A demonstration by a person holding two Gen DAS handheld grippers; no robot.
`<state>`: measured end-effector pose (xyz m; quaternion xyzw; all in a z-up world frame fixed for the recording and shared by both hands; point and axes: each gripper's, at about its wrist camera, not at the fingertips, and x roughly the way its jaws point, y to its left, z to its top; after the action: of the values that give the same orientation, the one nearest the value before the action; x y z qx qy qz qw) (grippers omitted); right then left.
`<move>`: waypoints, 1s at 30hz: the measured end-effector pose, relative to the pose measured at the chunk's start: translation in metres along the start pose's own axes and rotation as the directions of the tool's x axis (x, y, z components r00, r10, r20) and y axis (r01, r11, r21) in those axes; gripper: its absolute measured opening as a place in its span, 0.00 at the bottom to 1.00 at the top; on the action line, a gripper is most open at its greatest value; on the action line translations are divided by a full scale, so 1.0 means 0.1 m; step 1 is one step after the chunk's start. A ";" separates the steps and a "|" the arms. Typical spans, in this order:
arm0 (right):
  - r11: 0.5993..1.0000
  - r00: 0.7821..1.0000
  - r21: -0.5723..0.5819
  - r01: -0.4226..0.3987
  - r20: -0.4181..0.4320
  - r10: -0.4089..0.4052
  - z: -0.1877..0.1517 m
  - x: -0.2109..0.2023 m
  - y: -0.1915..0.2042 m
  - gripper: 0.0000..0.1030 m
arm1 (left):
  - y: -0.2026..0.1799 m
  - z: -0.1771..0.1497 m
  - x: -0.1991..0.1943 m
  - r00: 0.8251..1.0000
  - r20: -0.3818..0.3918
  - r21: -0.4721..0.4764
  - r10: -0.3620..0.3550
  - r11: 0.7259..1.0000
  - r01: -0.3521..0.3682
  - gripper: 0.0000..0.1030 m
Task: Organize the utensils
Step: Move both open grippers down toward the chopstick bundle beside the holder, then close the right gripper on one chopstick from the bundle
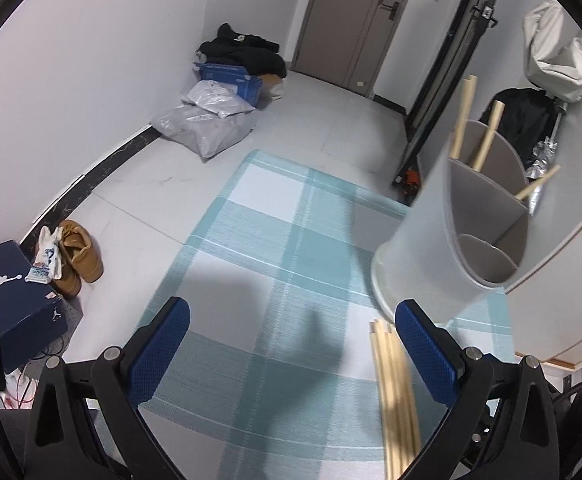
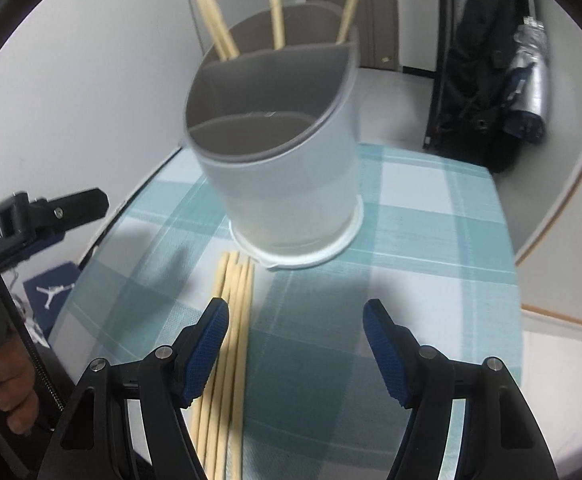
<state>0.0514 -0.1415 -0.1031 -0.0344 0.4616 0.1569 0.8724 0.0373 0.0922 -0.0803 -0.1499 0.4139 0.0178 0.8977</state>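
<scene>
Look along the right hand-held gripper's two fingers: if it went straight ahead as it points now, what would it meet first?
Probably the utensil holder, standing directly ahead of the right hand-held gripper on the checked tablecloth. The loose chopsticks lie beside its left finger, off that line. Depth is uncertain.

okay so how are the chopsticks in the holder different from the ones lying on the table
The chopsticks in the holder stand upright, leaning apart, only their tops showing above the rim; the chopsticks on the cloth lie flat, side by side in a bundle, showing most of their length. The first are sorted into the holder's back compartment; the second wait loose in front of its base. Both sets are plain pale wood.
</scene>
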 end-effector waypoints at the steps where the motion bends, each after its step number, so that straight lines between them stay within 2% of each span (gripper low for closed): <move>1: 1.000 1.000 -0.007 0.004 -0.013 -0.004 0.01 0.05 0.02 0.67 | 0.02 0.00 0.01 1.000 -0.005 -0.002 0.009 1.000 -0.009 0.98; 5: 0.998 0.997 -0.048 0.048 -0.066 -0.051 0.01 0.24 0.11 0.55 | 0.07 0.00 0.03 0.999 -0.022 -0.017 0.023 1.000 -0.023 0.98; 7: 0.997 0.995 -0.056 0.051 -0.079 -0.056 0.00 0.29 0.15 0.53 | 0.10 0.01 0.05 0.999 -0.027 -0.019 0.025 0.999 -0.026 0.98; 11: 0.997 0.992 -0.060 0.043 -0.116 -0.050 -0.03 0.38 0.21 0.44 | 0.14 0.01 0.05 0.999 -0.033 -0.029 0.029 0.999 -0.030 0.98; 14: 0.998 0.992 -0.039 0.040 -0.117 -0.045 -0.02 0.38 0.19 0.43 | 0.15 0.01 0.05 0.999 -0.028 -0.023 0.041 0.999 -0.042 0.98; 18: 0.999 0.992 -0.029 0.024 -0.121 -0.028 -0.02 0.38 0.18 0.34 | 0.19 0.02 0.08 0.998 -0.035 -0.025 0.049 0.998 -0.050 0.98; 30: 0.999 0.991 -0.043 -0.012 -0.131 0.006 -0.01 0.37 0.23 0.30 | 0.24 0.02 0.10 0.997 -0.040 -0.036 0.064 0.997 -0.065 0.98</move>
<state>0.0633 -0.1108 -0.1324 -0.0616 0.5144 0.1683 0.8386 0.0417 0.1145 -0.0930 -0.1533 0.4353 0.0516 0.8857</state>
